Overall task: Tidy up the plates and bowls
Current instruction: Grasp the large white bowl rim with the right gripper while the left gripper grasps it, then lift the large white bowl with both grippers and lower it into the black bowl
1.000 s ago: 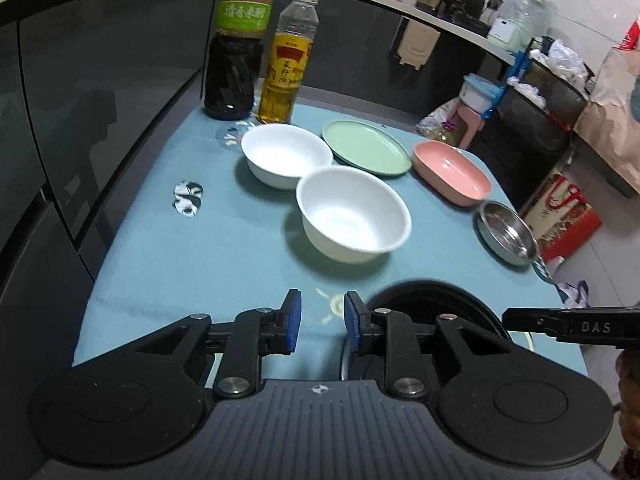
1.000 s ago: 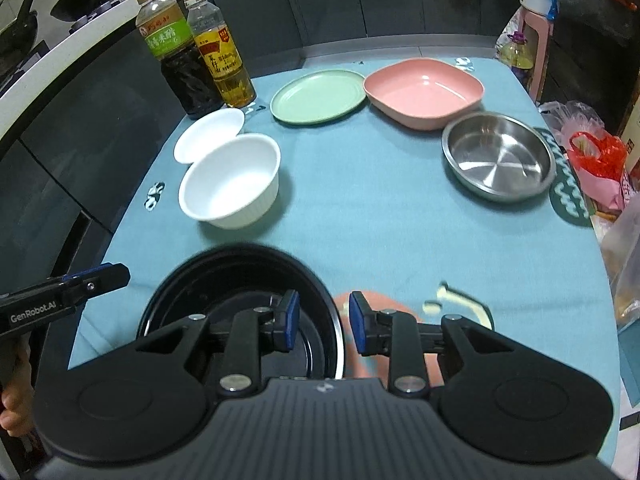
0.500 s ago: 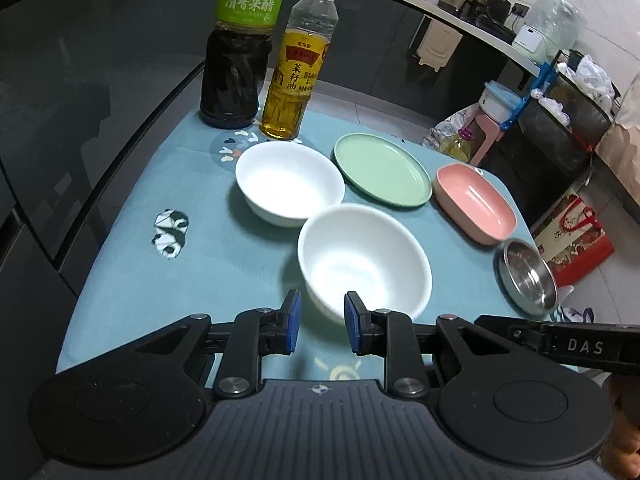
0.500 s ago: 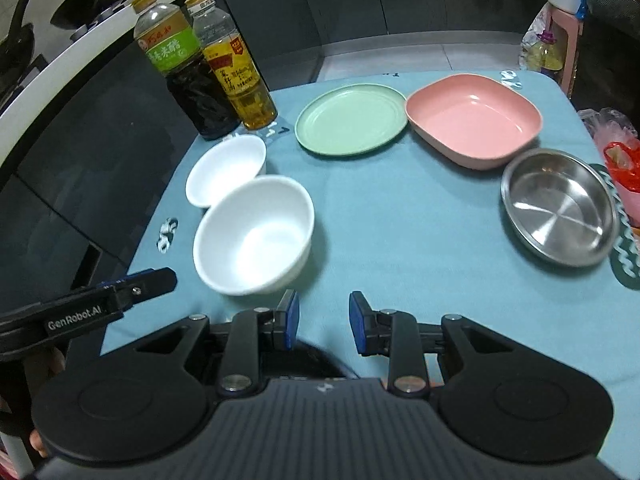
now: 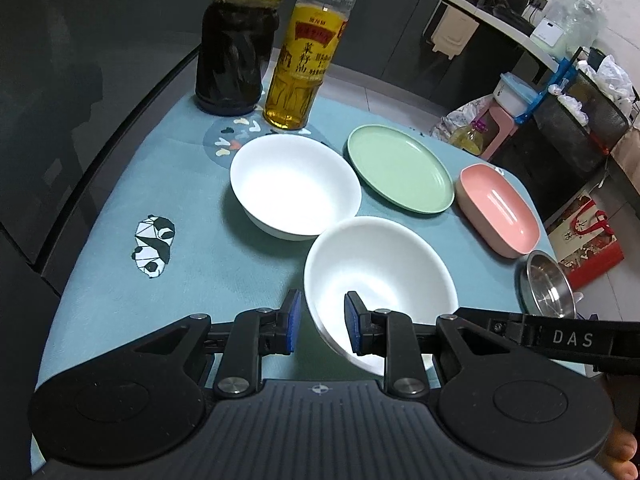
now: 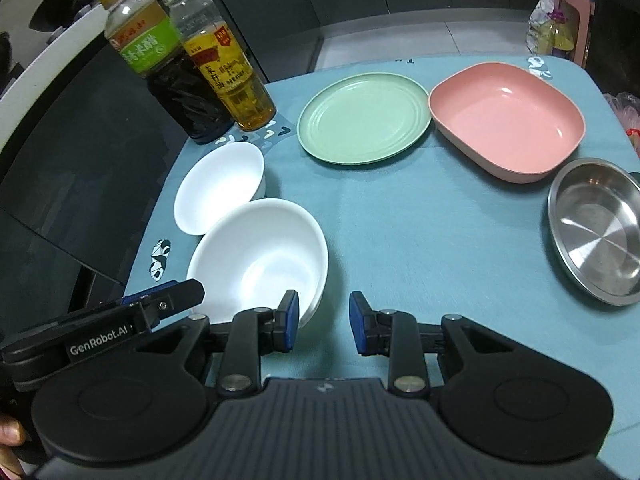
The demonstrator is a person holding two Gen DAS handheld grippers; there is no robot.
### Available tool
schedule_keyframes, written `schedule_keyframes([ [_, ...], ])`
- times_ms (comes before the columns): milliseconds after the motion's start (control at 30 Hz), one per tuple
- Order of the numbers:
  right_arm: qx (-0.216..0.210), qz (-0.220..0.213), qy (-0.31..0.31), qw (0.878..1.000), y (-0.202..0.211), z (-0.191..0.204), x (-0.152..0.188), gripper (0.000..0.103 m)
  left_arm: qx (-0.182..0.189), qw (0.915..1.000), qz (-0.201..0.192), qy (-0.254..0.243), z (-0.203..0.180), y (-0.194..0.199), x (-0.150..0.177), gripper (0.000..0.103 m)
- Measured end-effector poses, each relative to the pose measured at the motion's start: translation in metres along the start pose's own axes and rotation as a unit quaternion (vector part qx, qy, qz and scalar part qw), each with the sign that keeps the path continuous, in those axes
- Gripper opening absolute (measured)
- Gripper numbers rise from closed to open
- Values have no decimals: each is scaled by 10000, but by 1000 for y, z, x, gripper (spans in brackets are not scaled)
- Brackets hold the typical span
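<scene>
Both grippers are advancing past the black pan, now out of view, as the left gripper (image 5: 318,322), jaws narrowly parted and empty, is straddling the near white bowl's (image 5: 380,276) rim, nearer than the empty, part-open right gripper (image 6: 324,326).

Dim indoor light from overhead, white glare inside the near white bowl (image 5: 380,276), soft shadows on the desk (image 6: 420,240) — sharp centre, fisheye bending at edges.

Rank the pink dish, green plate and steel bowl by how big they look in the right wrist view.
1. Pink dish, largest.
2. Green plate, slightly smaller; close call.
3. Steel bowl, smallest as seen, though the frame edge crops it and it sits nearer, so unsure.
</scene>
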State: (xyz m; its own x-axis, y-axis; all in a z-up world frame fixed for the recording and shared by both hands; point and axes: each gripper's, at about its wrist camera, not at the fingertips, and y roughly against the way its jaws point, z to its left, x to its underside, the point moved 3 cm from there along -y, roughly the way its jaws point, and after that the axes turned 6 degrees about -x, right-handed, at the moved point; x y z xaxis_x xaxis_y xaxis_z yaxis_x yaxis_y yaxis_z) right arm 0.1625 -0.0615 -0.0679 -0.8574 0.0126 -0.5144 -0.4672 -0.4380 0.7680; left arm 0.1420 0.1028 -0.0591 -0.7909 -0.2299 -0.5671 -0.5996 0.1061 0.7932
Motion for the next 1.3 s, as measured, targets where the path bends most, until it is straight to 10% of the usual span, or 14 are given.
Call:
schedule_keyframes([
  [600,103,384,107,9992,-40,1,-14,15,79,9992,389,-83,0,-33,0,20],
  [1300,211,-82,443,9988,-2,17,3,9,125,9991,-87,-399,-14,6,13,13],
])
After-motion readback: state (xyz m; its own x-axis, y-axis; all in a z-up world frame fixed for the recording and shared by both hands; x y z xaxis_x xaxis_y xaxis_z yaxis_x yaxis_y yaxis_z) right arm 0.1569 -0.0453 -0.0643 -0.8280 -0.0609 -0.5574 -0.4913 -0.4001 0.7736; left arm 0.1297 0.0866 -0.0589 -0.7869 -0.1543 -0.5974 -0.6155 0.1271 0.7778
